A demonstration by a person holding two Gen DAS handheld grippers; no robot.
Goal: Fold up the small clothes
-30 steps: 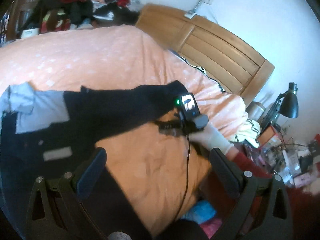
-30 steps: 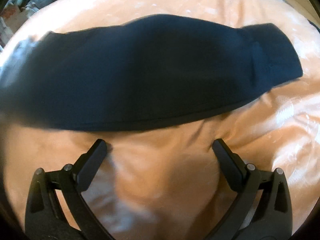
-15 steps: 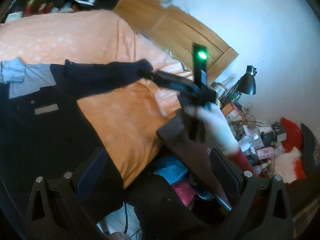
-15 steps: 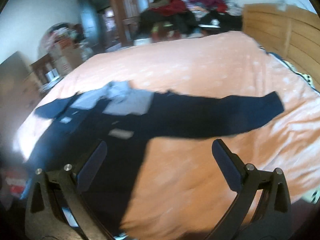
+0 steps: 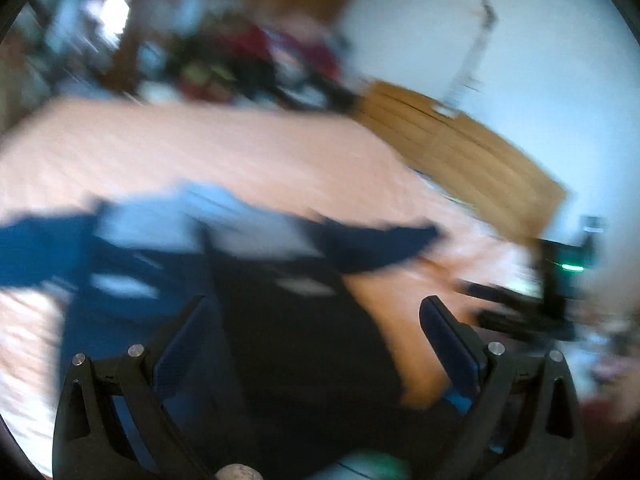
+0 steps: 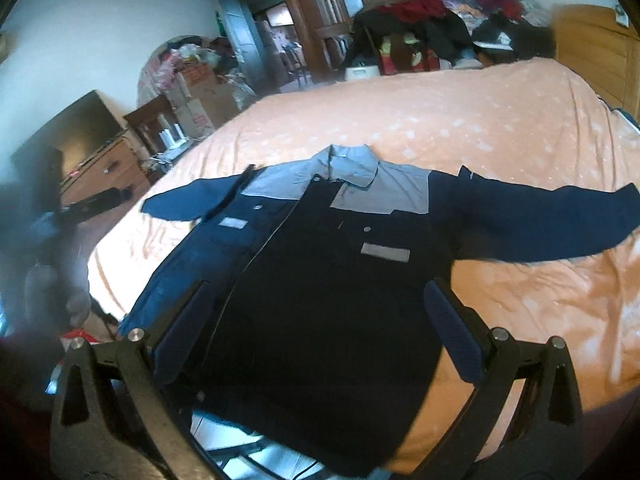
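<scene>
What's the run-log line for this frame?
left gripper: open, empty | right gripper: open, empty | shirt: spread flat on bed, unfolded

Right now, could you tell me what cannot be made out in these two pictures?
- Left wrist view: motion blur smears everything; the shirt shows only as dark and pale patches.
- Left wrist view: the right gripper is a dark streak, so its jaws cannot be read.
- Right wrist view: the shirt hem hangs over the bed edge, partly behind the gripper's fingers.
- Right wrist view: the left gripper is lost in a hazy smudge at the left edge.
</scene>
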